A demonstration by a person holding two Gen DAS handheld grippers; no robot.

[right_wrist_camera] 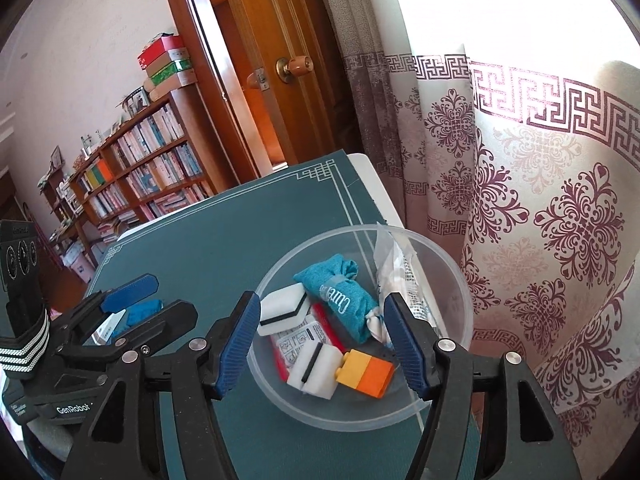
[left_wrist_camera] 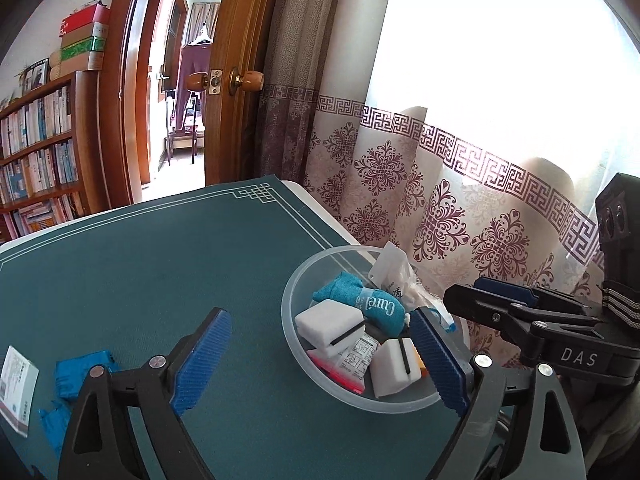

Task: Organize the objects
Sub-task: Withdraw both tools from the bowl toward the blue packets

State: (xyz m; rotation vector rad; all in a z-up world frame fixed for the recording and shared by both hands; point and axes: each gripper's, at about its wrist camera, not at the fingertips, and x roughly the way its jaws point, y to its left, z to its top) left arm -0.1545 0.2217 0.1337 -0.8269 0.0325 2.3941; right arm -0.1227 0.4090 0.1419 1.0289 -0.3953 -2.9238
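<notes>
A clear plastic bowl stands on the green mat near the curtain. It holds a rolled teal cloth, two white sponges, a printed sachet, a clear packet and an orange-yellow block. My left gripper is open and empty, its right finger over the bowl's near side. My right gripper is open and empty, hovering over the bowl. A blue crumpled item and a white card lie at the mat's left.
The green mat covers a white table whose right edge meets a patterned curtain. A wooden door and a bookshelf stand behind the table.
</notes>
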